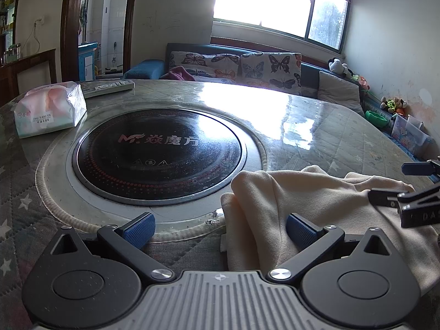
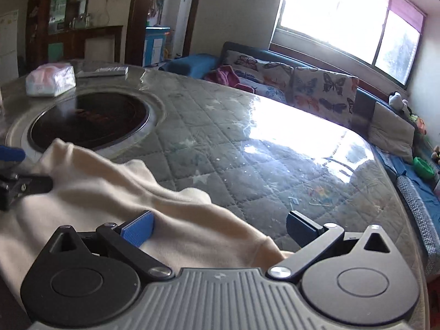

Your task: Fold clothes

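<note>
Both the left gripper (image 1: 220,229) and right gripper (image 2: 220,229) gape wide, holding nothing, over the cream garment (image 1: 310,206) rumpled on the table's (image 2: 247,143) near edge (unfolded yet), so next means pinching its edges.

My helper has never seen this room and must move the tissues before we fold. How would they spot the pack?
Start from the black round cooktop set into the table. At the table's far left corner, next to a grey remote control, lies the tissue pack. It is the only soft white-and-pink plastic-wrapped block there.
</note>
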Motion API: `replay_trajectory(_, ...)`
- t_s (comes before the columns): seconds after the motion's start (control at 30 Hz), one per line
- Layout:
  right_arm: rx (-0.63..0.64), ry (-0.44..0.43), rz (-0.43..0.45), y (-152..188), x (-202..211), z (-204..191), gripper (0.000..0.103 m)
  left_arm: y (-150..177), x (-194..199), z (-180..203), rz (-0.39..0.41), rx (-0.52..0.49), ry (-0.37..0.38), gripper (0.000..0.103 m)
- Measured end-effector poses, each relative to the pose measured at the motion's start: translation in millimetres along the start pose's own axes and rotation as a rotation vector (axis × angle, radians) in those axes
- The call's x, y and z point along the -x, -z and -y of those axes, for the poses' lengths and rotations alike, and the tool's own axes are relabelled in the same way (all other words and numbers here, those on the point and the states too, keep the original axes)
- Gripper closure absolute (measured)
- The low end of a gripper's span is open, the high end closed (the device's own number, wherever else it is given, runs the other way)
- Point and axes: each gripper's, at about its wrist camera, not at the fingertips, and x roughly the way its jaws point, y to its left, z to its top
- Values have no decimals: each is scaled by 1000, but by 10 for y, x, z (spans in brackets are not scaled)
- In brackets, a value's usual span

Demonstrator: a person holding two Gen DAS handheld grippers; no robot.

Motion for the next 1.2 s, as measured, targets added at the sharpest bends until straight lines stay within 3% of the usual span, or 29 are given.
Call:
replay_trajectory(0.17,6,-71,30,-56,129,-50,0,1,1,1,0,0,0,0)
replay_trajectory(0.3,34,-74,13,-92,22,-166,0,2,3,3,0,1,1,0)
replay_trajectory(0.6,-41,-97,-8,-231,-129,-93,0,2,8,11,1,3,2,0)
replay_trajectory(0.8,-31,-27,-44,-110,-165,37,0,1,7,4,1,1,1,0)
replay_trajectory(1.07,-78,-29,-72,-138,-334,100,0,0,7,7,1,2,1,0)
replay_trajectory(1.2,-88,-37,-30,-142,-131,184,0,0,7,7,1,2,1,0)
